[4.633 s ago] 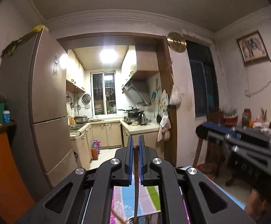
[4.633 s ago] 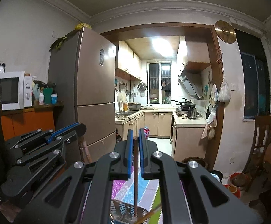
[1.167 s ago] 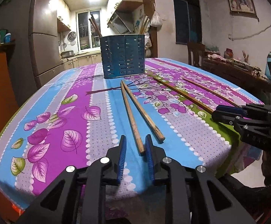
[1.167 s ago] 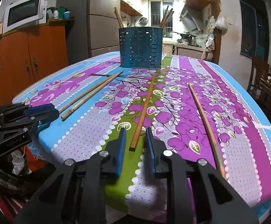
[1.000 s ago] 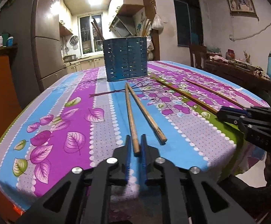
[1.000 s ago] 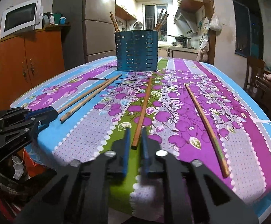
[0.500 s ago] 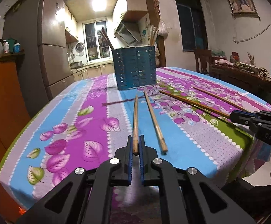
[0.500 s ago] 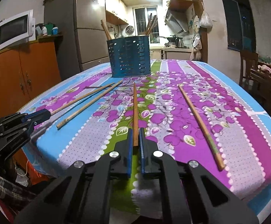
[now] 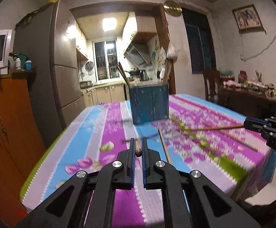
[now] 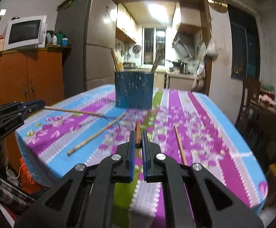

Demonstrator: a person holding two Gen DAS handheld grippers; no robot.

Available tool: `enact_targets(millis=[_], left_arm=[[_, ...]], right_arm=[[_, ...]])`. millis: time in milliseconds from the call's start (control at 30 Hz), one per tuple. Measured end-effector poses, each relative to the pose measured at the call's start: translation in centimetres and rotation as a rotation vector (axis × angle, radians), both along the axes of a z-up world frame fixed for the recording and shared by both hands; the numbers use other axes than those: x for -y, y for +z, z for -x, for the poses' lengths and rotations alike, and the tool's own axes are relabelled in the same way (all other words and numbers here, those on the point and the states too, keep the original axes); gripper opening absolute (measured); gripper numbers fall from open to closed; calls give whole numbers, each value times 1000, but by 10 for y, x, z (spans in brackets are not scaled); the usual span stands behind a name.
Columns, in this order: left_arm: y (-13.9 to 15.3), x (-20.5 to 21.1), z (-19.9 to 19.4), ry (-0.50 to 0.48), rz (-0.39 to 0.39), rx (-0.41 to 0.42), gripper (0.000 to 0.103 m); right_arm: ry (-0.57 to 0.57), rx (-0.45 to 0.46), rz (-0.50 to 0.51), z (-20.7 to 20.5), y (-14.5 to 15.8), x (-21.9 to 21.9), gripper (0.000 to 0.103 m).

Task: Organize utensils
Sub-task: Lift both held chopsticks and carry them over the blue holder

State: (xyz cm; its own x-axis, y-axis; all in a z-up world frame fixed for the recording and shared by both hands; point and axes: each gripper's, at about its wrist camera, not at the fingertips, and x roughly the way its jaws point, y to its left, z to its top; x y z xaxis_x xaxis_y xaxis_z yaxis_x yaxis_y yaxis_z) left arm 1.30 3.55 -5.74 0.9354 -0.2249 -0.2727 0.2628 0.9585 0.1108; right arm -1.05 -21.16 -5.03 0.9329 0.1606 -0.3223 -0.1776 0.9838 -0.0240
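Clamping narrow in both hands: left gripper pinching the butt end of one chopstick, right gripper pinching the end of a second chopstick, each gripped at its tip, probably so the long shaft points ahead toward the holder. Carrying both sticks clear of the floral tablecloth, likely to free them for dropping in upright. Leaving two loose chopsticks lying on the cloth: one toward the left, another just right of the right gripper. Waiting farther back, near the far edge, standing upright with several sticks already poking out: the blue perforated holder, the apparent destination.
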Motion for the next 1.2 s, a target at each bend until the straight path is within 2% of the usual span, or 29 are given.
enact_targets(millis=[300, 433, 900, 1200], left_arm=[[60, -11, 4, -15, 84, 84, 7], [79, -11, 6, -20, 93, 121, 7], [107, 9, -5, -18, 73, 119, 7], [113, 21, -17, 10, 42, 107, 7]], right_arm=[[37, 83, -49, -4, 44, 6, 5], [40, 111, -69, -5, 60, 10, 5], [60, 178, -91, -10, 95, 6, 5], [70, 184, -114, -16, 108, 1, 5]])
